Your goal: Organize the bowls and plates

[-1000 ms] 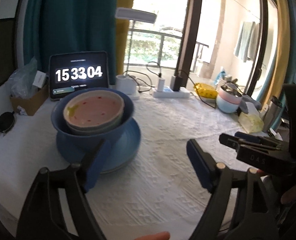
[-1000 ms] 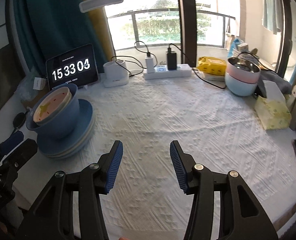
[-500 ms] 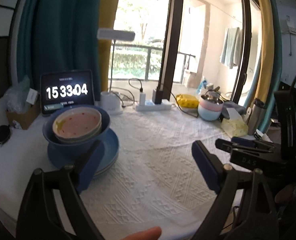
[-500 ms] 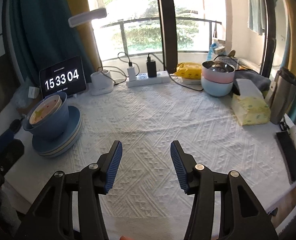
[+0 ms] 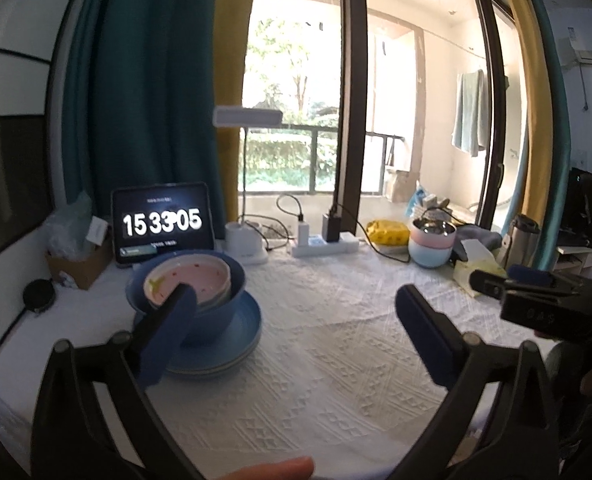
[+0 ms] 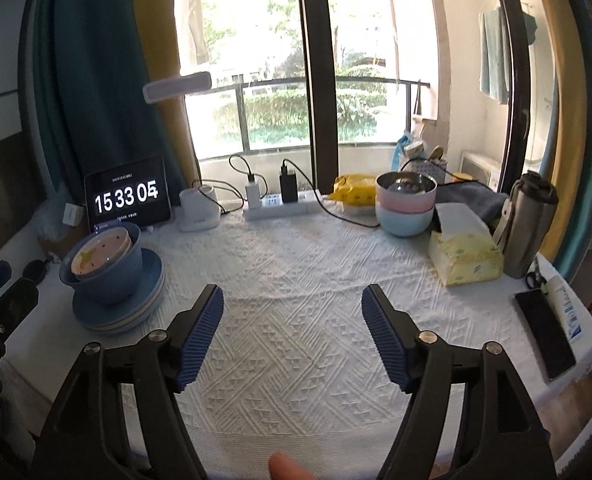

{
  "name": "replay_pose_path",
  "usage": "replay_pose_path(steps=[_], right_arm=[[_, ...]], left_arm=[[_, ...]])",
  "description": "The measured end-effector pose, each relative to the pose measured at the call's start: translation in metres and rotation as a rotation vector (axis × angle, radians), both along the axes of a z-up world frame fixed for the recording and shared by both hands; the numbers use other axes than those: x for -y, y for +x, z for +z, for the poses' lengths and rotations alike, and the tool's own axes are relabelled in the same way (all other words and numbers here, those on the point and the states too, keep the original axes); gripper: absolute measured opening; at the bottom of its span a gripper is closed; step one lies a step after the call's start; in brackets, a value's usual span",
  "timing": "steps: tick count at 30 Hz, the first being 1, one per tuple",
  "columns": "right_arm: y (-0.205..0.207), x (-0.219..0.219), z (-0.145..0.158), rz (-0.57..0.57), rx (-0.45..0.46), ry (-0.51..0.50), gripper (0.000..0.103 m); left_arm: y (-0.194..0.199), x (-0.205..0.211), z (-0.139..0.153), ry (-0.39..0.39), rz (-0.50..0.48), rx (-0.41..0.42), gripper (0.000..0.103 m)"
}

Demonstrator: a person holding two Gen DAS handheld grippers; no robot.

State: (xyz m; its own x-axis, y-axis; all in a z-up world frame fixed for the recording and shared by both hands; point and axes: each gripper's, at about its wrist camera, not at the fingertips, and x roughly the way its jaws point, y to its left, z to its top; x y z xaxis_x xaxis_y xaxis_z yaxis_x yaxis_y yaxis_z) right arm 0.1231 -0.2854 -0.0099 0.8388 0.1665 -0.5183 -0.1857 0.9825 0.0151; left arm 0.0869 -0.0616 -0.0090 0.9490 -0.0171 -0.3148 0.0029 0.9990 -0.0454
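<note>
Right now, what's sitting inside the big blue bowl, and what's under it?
Inside the blue bowl sits a pink-lined bowl, apparently stacked on another; their lower parts are hidden. Under it are stacked blue plates; only rims show, so their count is unclear.

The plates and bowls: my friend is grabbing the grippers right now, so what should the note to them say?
Left gripper: jaws opening, nothing between them.
Right gripper: jaws opening, nothing between them, above bare white tablecloth.
Dishes: the pink bowl sits inside the blue bowl, which stands on the stack of blue plates at the table's left side, by the clock tablet.
Done: that stack looks finished.
Left: probably nothing; the pink and light blue bowls at the back right are already nested.
</note>
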Motion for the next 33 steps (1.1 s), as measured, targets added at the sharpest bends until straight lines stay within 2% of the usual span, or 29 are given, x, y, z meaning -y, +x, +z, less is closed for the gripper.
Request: replay_pose_path(steps=[17,24,33], right_arm=[[-0.035,0.004,0.046,0.005,0.127,-0.028,0.077],[-0.050,0.007,0.066,-0.010,0.174,-0.018,0.077],[-0.054,0.006,0.071,-0.012,0.178,-0.021,0.077]], left_arm=[[-0.032,-0.015,0.040,0.011,0.033,0.117,0.102],[-0.041,-0.021,0.052,0.005,0.025,0.134,0.102],[-0.042,-0.028,0.054,-0.005,0.024,0.137,0.102]])
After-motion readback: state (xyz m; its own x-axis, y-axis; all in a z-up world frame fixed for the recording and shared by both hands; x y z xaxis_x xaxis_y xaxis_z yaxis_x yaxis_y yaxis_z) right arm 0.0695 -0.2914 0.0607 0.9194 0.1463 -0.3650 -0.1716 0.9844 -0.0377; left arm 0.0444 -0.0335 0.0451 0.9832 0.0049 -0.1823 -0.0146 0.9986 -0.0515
